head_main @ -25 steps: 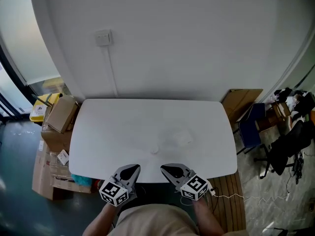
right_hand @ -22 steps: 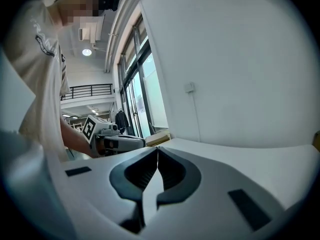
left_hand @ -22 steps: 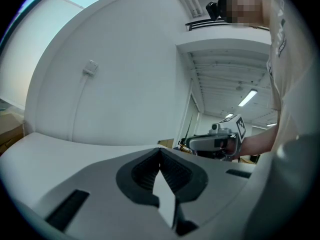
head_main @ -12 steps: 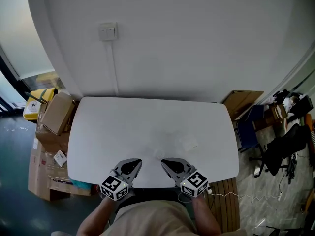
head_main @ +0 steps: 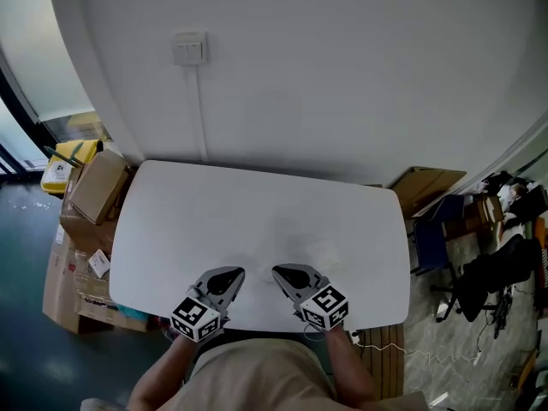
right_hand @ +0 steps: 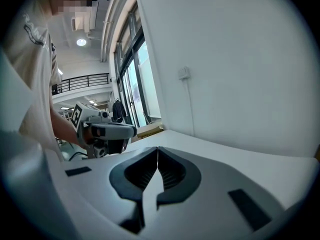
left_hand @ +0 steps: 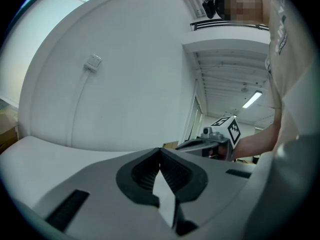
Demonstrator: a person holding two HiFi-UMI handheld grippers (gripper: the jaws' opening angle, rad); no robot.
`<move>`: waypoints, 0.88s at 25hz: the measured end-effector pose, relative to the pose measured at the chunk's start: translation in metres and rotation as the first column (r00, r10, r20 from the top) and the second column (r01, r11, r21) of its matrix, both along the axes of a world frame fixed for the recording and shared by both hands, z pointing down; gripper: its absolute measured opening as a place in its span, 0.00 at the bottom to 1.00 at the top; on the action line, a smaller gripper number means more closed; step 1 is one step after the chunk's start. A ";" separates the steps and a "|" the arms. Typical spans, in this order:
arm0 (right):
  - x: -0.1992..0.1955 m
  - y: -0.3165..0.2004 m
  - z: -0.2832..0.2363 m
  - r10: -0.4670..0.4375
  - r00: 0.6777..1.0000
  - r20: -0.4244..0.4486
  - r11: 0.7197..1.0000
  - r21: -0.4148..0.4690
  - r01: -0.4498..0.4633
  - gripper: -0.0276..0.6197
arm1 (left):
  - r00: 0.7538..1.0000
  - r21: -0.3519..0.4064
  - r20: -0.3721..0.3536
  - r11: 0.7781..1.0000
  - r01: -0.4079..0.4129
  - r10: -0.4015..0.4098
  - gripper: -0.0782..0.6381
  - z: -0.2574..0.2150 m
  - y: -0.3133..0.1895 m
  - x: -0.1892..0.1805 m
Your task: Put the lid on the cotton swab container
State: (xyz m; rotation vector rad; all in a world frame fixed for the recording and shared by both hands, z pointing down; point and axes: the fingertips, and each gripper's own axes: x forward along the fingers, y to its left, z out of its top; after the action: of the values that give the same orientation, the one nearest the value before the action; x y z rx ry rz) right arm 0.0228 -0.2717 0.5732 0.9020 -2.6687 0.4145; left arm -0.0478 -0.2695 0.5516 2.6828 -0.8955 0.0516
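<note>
From where I stand nothing is picked up yet, so I'd judge this to be the approach, before any grasp. The left gripper (head_main: 233, 273) and the right gripper (head_main: 279, 271) hover side by side over the near edge of the white rounded worktop (head_main: 171, 221), at its 6 o'clock. They are held low in front of the person's body, tips angled forward and slightly toward each other. Each one's fingers (left_hand: 142, 173) are pressed together with nothing between them. The only trace of the task's things is a pale, see-through plastic piece (head_main: 324, 253) lying on the worktop near the right gripper, at about 1 o'clock from it (too faint to tell container from lid). The next move calls for spreading one gripper's fingers and reaching forward to that piece.
</note>
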 end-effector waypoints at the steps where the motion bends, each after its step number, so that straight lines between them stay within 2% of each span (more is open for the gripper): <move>1: -0.001 -0.003 0.005 -0.020 1.000 -0.015 1.000 -0.007 0.020 0.07 | 1.000 0.004 0.001 1.000 0.007 -0.007 0.13 -0.001 -0.002 0.002; 6: -0.005 -0.011 0.030 -0.086 0.994 -0.070 0.996 -0.046 0.083 0.07 | 0.999 0.009 0.008 0.999 0.035 -0.035 0.13 -0.001 -0.009 0.009; 11: -0.002 -0.016 0.070 -0.126 0.984 -0.126 0.984 -0.139 0.109 0.07 | 0.998 0.013 0.014 0.998 0.055 -0.055 0.13 -0.003 -0.011 0.012; 17: 0.004 -0.020 0.112 -0.127 0.979 -0.160 0.969 -0.231 0.088 0.07 | 0.997 -0.013 0.030 0.997 0.070 -0.069 0.13 0.005 -0.011 0.015; 22: 0.000 -0.015 0.130 -0.164 0.970 -0.179 0.955 -0.276 0.111 0.07 | 0.996 -0.017 0.038 0.997 0.081 -0.080 0.13 0.006 -0.010 0.012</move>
State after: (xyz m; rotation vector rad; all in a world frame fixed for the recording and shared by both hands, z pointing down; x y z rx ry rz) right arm 0.0223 -0.2867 0.7028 0.6360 -2.4021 0.5964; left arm -0.0362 -0.2791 0.5575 2.6335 -1.0089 0.0924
